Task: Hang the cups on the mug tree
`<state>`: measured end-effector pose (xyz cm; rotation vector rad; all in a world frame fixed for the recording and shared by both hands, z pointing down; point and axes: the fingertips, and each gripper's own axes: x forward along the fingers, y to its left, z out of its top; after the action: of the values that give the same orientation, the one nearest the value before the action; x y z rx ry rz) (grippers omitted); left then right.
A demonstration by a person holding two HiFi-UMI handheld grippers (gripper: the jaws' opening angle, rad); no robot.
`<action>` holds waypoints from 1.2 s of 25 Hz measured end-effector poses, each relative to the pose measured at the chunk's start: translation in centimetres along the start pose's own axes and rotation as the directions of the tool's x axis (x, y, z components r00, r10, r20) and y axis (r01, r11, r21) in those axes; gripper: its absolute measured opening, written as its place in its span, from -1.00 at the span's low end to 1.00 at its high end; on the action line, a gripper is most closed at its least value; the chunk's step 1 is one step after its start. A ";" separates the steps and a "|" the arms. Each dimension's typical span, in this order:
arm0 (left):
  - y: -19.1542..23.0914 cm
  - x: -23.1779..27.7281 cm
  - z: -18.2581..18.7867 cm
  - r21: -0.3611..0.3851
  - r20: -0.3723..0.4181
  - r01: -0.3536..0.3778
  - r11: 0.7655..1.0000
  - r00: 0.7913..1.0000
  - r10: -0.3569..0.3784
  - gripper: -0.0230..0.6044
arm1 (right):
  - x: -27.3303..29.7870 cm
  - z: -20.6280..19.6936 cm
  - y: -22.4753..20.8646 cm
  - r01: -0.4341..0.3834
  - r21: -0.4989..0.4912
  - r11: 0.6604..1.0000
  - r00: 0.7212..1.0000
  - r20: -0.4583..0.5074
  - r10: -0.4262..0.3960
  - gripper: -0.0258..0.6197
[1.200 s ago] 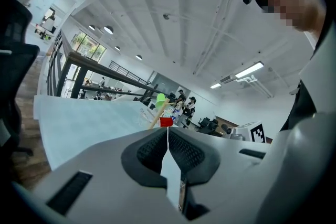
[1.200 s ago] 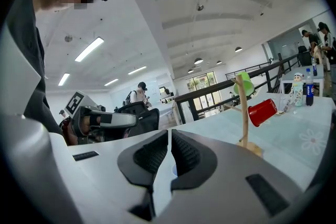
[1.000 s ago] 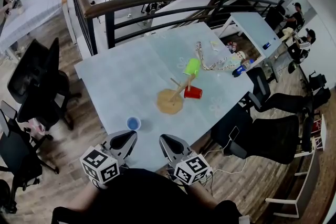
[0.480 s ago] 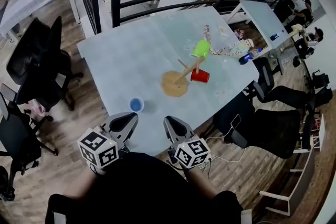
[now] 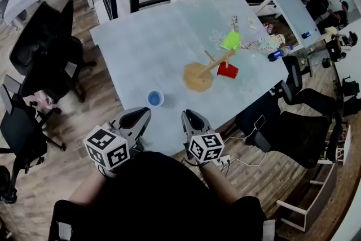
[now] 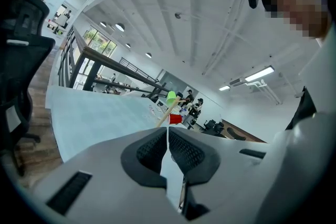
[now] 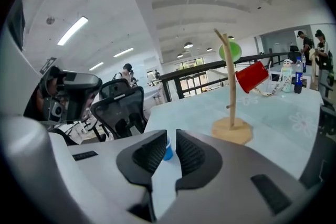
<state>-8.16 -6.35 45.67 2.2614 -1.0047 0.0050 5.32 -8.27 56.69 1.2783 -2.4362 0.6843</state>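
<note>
Open-plan office, pale table (image 5: 141, 42) beside a railing. The mug tree (image 5: 198, 77) stood upright mid-table, with the green cup (image 5: 230, 40) and red cup (image 5: 228, 70) hung tilted on its pegs. The blue cup (image 5: 155, 98) sat alone nearer the front edge, upright, mouth up, long axis vertical; probably the last to hang. The left gripper (image 5: 144, 112) was closed tight and the right gripper (image 5: 186, 114) a narrow slit apart, both empty at the near edge. The right one seemed lined up on the blue cup.
</note>
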 end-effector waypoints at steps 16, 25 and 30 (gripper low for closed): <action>3.4 -1.2 -1.5 -0.044 -0.030 -0.115 0.992 0.993 0.114 -0.73 | 8.5 -6.2 2.0 -0.133 -0.125 0.983 0.975 -0.193 0.107 -0.27; 4.0 -1.3 -2.5 -0.063 -0.060 -0.115 0.991 0.992 0.112 -0.50 | 12.7 -9.3 2.2 -0.167 -0.243 0.955 0.950 -0.297 0.091 -0.10; 4.8 -1.6 -2.6 -0.068 -0.068 -0.139 0.988 0.989 0.134 -0.50 | 14.8 -9.7 2.0 -0.173 -0.296 0.940 0.945 -0.317 0.074 -0.04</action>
<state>-11.83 -6.15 50.01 2.1101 -1.1062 0.0971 -4.09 -12.14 71.31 0.8310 -2.2695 0.4494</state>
